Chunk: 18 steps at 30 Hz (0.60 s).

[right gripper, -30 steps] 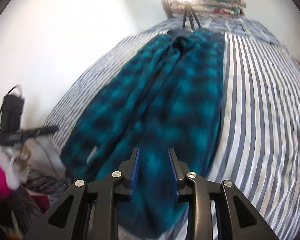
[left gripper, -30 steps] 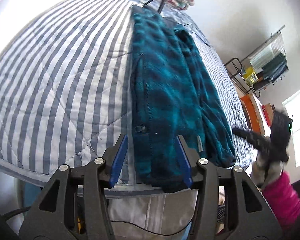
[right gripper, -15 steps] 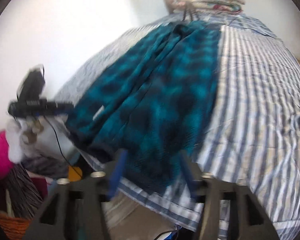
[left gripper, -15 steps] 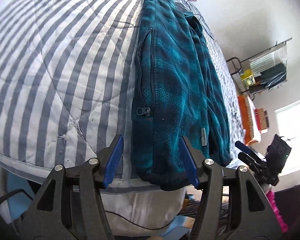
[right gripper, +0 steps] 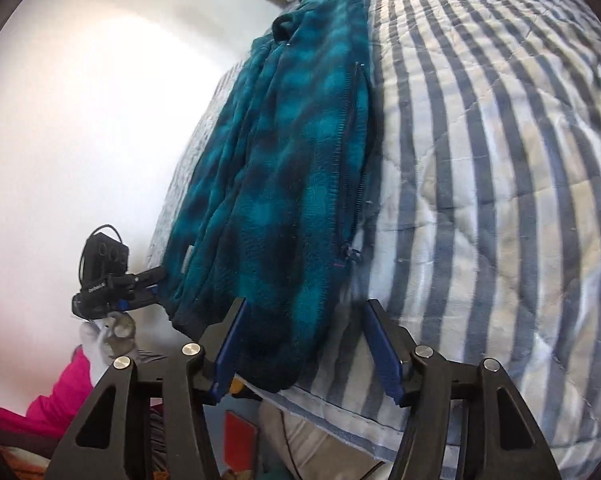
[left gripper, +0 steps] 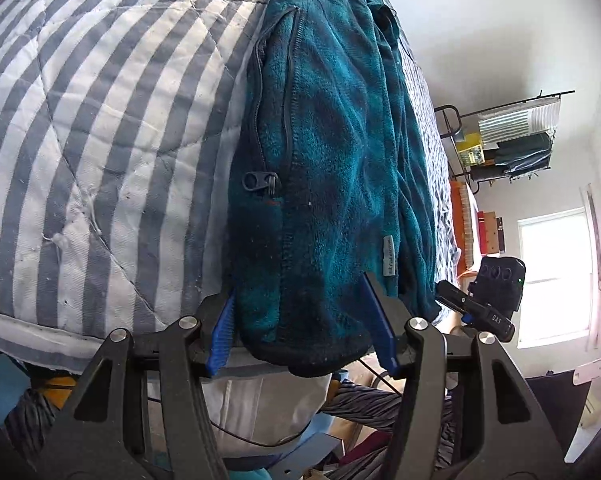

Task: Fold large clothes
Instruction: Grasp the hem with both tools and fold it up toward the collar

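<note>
Both grippers had dropped closer to the near edge of the bed since a second earlier, the fleece hem now filling the gap between their fingers.

The blue-and-white striped quilted bedspread (left gripper: 100, 128) carried a teal plaid fleece jacket (left gripper: 332, 152) folded lengthwise, its dark hem at the near edge. The left gripper (left gripper: 302, 334) stood part open, jaws just closing slightly, straddling the hem without pinching it. The right gripper (right gripper: 306, 346) likewise stood part open, closing slightly, around the hem's corner. A small zipper pull (left gripper: 260, 181) lay on the jacket's side.
</note>
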Each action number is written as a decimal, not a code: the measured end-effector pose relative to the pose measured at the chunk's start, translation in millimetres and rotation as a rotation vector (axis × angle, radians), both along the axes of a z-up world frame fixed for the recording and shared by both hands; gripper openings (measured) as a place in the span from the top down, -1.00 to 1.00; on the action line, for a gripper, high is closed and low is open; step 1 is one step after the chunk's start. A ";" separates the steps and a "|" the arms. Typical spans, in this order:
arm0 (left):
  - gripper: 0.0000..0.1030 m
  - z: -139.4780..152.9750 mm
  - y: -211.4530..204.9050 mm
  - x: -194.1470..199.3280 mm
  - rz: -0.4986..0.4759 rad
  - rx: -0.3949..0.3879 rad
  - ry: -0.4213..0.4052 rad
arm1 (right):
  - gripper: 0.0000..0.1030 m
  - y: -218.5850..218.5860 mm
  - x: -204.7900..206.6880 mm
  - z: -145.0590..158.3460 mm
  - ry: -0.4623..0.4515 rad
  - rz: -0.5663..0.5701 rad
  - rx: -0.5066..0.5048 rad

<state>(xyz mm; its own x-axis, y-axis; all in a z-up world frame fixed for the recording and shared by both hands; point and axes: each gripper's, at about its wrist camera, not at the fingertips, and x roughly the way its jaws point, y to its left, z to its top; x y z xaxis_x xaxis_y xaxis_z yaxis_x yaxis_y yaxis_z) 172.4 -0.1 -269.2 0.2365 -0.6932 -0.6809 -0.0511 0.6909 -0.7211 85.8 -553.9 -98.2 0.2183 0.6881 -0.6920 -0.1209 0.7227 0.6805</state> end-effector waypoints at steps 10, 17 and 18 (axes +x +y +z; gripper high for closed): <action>0.43 7.8 -25.1 -1.1 -0.066 0.131 -0.059 | 0.20 30.0 8.5 -9.9 0.022 0.086 0.040; 0.72 29.4 -24.1 -2.1 -0.041 0.102 -0.110 | 0.56 39.3 7.3 -1.8 -0.001 0.085 0.057; 0.72 34.0 -23.5 -2.1 -0.037 0.090 -0.119 | 0.58 38.6 7.5 0.6 -0.007 0.079 0.069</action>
<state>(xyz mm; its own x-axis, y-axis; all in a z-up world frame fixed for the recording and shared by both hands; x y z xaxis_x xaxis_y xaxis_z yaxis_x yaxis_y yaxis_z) 170.3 -23.6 -235.1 0.2947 -0.6407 -0.7090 0.0577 0.7525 -0.6560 93.3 -515.2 -97.6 0.1662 0.7493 -0.6410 -0.1810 0.6622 0.7272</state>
